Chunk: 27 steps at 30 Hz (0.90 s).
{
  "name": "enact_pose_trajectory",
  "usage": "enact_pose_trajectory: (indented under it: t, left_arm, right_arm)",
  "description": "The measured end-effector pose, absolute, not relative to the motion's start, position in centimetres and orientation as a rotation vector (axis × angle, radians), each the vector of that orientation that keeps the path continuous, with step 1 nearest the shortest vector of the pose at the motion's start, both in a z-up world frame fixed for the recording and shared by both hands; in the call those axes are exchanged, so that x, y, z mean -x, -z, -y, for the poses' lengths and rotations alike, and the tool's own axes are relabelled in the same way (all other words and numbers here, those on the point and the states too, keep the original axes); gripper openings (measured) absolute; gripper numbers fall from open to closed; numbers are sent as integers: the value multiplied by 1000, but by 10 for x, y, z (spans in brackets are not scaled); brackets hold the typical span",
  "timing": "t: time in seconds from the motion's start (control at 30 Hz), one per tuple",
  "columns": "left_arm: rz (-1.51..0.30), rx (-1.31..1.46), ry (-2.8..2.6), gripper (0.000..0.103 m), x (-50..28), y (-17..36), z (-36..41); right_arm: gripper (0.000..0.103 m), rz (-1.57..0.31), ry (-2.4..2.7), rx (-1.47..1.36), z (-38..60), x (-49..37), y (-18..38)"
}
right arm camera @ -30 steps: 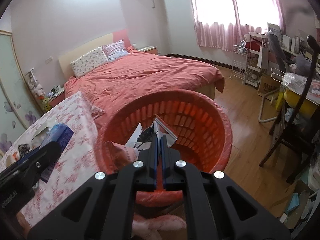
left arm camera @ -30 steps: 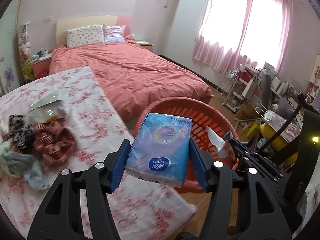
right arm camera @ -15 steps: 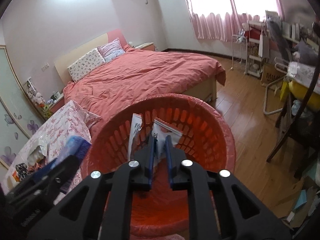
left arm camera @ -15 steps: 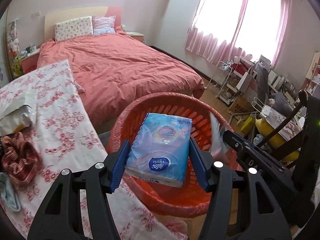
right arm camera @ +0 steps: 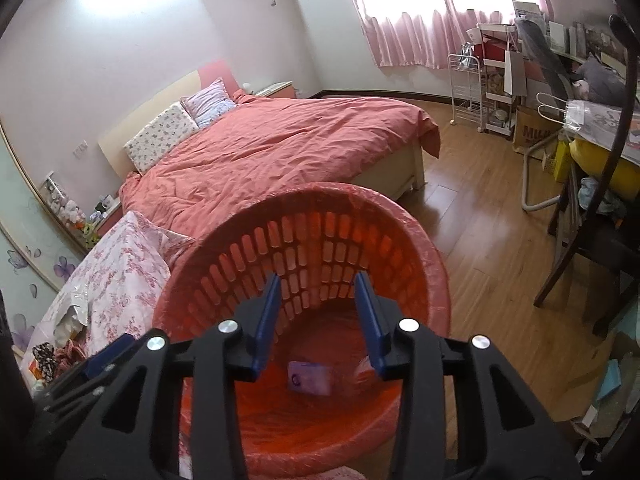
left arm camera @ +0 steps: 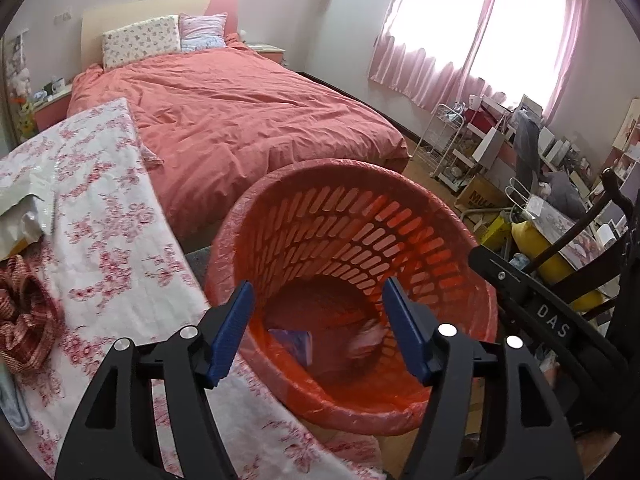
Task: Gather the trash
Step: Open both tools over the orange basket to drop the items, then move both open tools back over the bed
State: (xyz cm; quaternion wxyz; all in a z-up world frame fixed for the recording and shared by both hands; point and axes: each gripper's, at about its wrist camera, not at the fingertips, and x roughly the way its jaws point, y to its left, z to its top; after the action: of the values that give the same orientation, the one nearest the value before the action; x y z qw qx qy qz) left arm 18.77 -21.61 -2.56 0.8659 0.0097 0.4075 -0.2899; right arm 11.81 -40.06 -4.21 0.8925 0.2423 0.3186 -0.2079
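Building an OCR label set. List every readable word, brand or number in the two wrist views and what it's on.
"DAS": white letters on the black body of the right gripper, seen from the left wrist view.
"MU", cut off: dark print on the cardboard box beside the white rack.
Blue tissue pack in the red basket: a round logo shows, too blurred to read.
Papers and boxes on the cluttered desk: too small to read.

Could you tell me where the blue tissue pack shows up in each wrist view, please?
Left wrist: blue tissue pack on the basket floor, lower centre.
Right wrist: same pack on the floor, low centre.
Shared landmark: the red basket rim.
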Motion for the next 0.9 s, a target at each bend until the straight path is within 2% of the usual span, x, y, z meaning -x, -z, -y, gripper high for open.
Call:
enact_pose_trajectory:
  t: [0.43, 0.7, 0.9]
  left_arm:
    - [-766, -37, 416, 70, -168, 4, 126]
    - [-704, -26, 197, 70, -157, -5, 42]
    - [-677, 10, 62, 71, -149, -8, -29]
  right_arm:
    - [49, -641, 340, -348, 327, -112, 10]
    - [54, -647, 141, -246, 236, -130, -8]
    - [54, -678, 30, -171, 167, -150, -5]
